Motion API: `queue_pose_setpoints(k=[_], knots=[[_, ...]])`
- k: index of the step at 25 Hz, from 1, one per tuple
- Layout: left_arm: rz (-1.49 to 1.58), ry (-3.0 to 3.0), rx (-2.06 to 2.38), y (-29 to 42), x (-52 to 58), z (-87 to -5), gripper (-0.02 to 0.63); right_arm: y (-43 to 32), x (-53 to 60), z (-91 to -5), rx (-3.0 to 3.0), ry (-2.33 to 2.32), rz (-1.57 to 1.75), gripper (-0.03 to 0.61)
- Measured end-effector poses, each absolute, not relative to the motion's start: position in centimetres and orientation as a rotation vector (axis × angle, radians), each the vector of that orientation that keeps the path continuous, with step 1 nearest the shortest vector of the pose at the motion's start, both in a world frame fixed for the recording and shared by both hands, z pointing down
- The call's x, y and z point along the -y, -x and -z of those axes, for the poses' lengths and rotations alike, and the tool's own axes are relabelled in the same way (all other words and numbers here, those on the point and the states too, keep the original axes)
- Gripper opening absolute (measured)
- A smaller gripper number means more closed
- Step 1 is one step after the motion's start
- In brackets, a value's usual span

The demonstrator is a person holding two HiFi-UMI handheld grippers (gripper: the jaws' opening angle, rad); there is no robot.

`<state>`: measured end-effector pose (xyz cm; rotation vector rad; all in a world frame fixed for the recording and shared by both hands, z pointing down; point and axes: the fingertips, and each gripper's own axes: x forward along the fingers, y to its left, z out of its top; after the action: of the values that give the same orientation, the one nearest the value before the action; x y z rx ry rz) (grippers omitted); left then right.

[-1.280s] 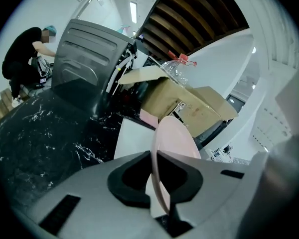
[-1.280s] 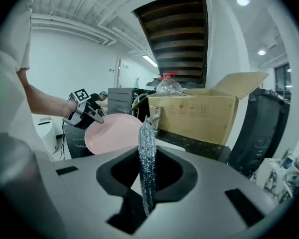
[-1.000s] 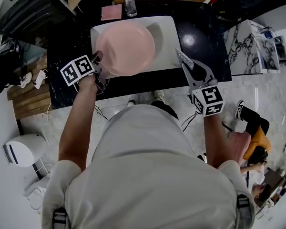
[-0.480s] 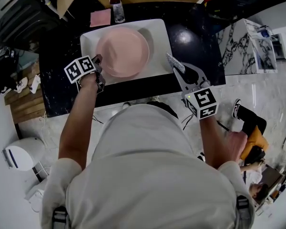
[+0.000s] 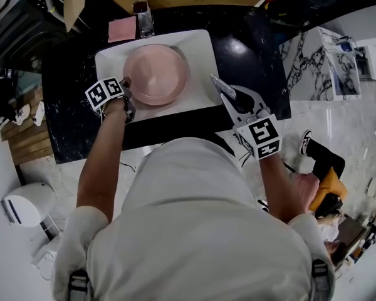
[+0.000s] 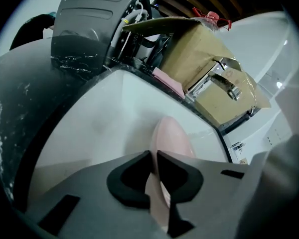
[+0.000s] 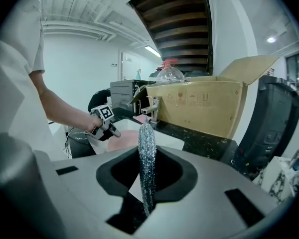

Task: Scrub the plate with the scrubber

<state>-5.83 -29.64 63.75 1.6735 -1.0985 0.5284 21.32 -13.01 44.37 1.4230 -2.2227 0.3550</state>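
A round pink plate [image 5: 155, 74] sits in the white sink [image 5: 203, 42]; in the left gripper view it [image 6: 172, 138] is seen edge-on. My left gripper [image 5: 126, 83] is at the plate's left rim, and its jaws [image 6: 153, 156] are shut on that rim, having just eased open a little. My right gripper [image 5: 229, 99] hovers over the black counter right of the sink, shut on a flat silvery scrubber [image 5: 218, 83] that stands upright between its pads [image 7: 147, 153]. The right gripper view also shows my left gripper [image 7: 102, 121] and the plate [image 7: 124, 140].
A cardboard box [image 7: 199, 106] and a plastic bottle [image 5: 144, 11] stand behind the sink, with a chrome faucet [image 6: 224, 81] and a pink cloth [image 5: 122, 29] beside them. A grey machine [image 6: 87, 19] stands at the back left. A person [image 5: 323, 180] sits on the floor to the right.
The left gripper has lowered the plate into the sink, from raised and tilted to lying lower. The right gripper with the scrubber has drifted a little to the left.
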Motion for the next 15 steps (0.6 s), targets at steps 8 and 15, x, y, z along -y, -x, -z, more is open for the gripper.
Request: queue_pose_setpoints(k=[8,15], knots=[[-0.567,-1.634,1.097,5.6,30.1,-66.4,0.032,-20.5,14.4,-45.5,2.227,-1.348,-0.394,0.077],[-0.619,-1.639,1.113,5.7,30.3,-67.6,0.026,-19.3,15.6,-45.7,2.245,-1.302,-0.401,0.077]])
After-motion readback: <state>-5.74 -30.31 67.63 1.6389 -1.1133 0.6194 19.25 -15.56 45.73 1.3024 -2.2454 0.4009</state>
